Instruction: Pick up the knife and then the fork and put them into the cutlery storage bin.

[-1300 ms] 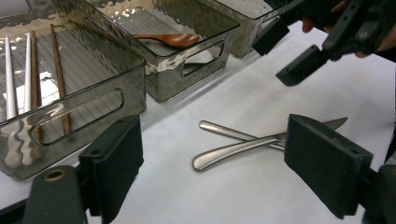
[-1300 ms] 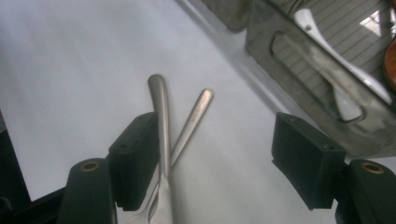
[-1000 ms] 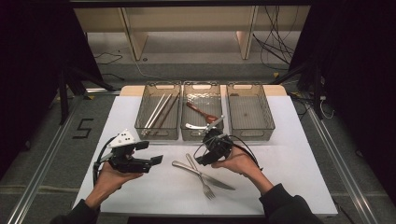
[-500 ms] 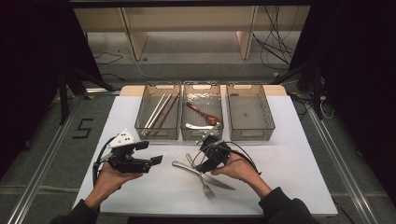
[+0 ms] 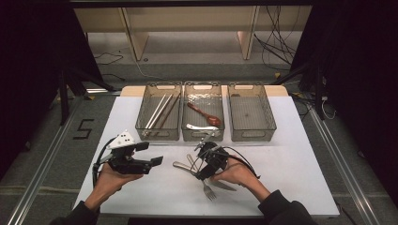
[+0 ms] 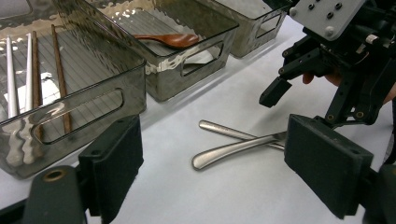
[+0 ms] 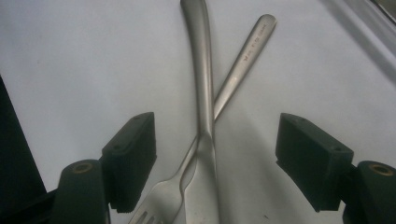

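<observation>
right gripper (image 7: pixel 212 158): jaws apart, just widened, astride crossed fork (image 7: pixel 163 196) and knife (image 7: pixel 201 93)
left gripper (image 6: pixel 229 172): apart, empty, beside knife
risk: grabs both, one slips

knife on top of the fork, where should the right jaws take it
Grip the knife at its narrow handle, just past where it crosses the fork, coming straight down with the open right gripper. It lies flat and uppermost, and there the jaws can straddle it without catching the fork.
</observation>
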### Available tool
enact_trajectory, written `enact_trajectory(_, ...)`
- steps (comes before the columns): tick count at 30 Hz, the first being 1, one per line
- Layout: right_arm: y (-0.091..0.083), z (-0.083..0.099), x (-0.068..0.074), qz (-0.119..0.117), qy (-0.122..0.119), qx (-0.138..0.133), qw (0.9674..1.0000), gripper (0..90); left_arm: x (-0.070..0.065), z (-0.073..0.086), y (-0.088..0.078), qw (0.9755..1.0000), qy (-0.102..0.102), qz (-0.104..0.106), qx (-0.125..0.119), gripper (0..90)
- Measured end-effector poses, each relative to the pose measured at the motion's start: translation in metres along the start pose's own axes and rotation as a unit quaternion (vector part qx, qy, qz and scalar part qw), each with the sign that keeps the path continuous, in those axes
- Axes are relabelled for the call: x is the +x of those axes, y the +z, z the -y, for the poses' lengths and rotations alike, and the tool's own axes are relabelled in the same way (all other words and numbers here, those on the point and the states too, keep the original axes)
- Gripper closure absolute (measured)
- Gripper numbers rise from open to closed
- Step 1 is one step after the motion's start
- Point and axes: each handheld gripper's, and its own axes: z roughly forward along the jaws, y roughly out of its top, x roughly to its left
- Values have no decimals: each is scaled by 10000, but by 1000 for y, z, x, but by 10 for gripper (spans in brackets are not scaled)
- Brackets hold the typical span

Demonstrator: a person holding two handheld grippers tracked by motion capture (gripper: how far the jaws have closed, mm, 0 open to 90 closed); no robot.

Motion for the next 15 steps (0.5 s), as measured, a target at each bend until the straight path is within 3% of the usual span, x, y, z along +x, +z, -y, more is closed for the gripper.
enact_trajectory(8,6,1,-1,-46,-5,161,9999,423,-1,0,1,10000,15,8,16,189)
enact_trajectory(15,10,1,0,-88,-72,287,9995,575,-2,0,1,10000,65,7,34,188)
